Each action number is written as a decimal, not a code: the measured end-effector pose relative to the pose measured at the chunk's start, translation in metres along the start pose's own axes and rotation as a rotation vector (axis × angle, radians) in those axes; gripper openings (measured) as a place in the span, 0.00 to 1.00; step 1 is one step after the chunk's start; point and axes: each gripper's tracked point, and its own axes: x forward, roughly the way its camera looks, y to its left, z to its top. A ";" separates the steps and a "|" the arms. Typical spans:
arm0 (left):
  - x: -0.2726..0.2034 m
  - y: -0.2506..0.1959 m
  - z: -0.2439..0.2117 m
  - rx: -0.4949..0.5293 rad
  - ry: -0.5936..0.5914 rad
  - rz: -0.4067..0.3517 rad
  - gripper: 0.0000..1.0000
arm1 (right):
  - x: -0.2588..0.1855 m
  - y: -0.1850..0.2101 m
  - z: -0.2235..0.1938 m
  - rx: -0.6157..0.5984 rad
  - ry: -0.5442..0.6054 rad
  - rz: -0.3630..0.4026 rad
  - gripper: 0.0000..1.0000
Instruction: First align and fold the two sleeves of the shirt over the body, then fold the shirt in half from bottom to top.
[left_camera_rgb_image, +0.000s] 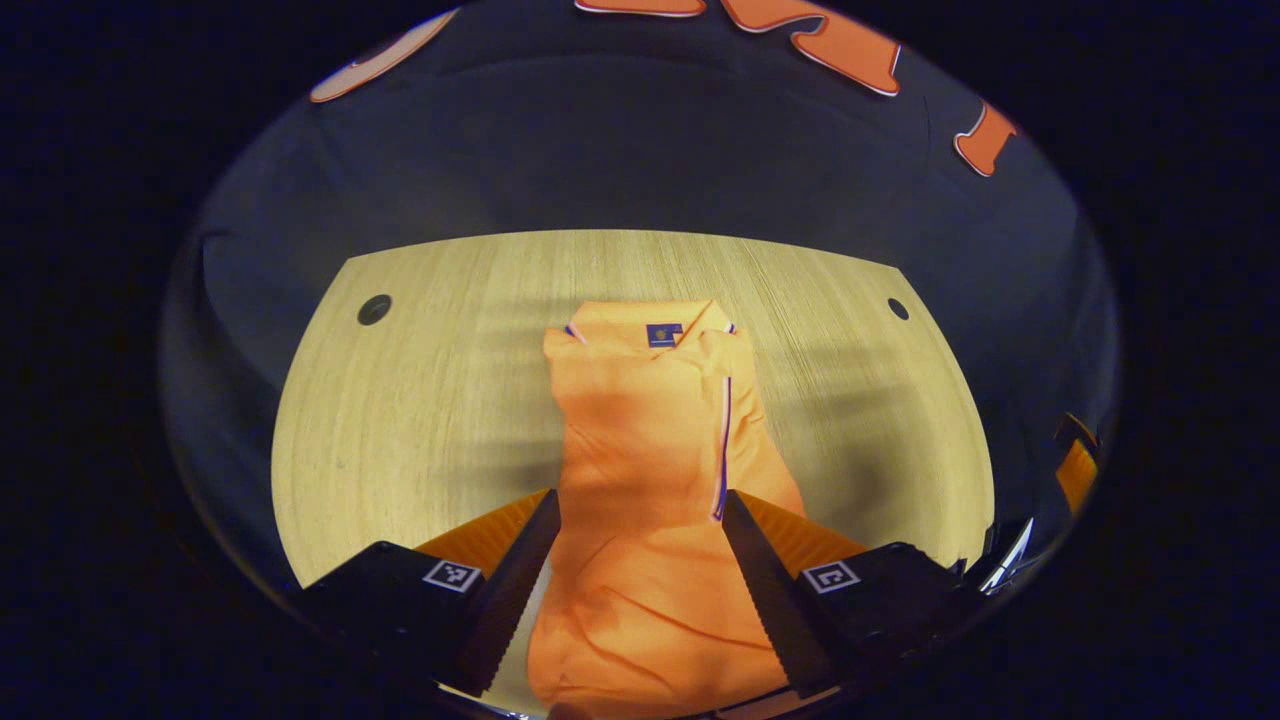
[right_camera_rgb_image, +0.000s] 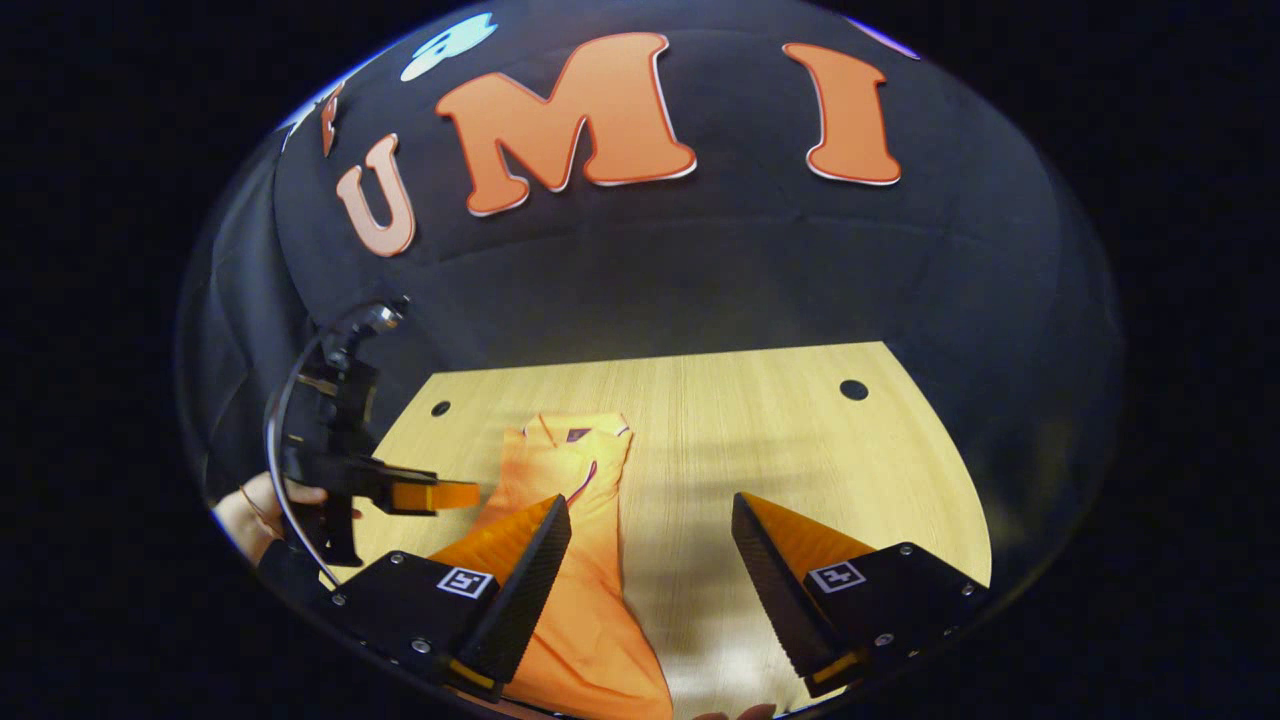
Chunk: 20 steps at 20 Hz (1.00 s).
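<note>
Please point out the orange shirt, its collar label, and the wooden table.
Orange shirt (left_camera_rgb_image: 640, 450): left gripper view, on the folded body.
Small dark collar label (left_camera_rgb_image: 663, 335): left gripper view, its middle.
Light wooden table (right_camera_rgb_image: 800, 450): right gripper view, bare top.

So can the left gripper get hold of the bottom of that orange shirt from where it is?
Probably yes. The left gripper is open with the shirt lying flat between its fingers on the table, and nothing lies on the cloth there.
</note>
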 end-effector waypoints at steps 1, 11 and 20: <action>-0.011 0.010 -0.006 -0.001 -0.013 0.010 1.00 | 0.001 0.003 -0.011 -0.012 0.024 0.001 0.99; -0.057 0.060 -0.171 -0.105 0.159 -0.010 1.00 | 0.010 0.029 -0.149 -0.148 0.341 -0.009 0.99; -0.051 0.055 -0.284 -0.133 0.325 0.028 0.99 | -0.030 0.031 -0.266 -0.102 0.614 -0.027 0.99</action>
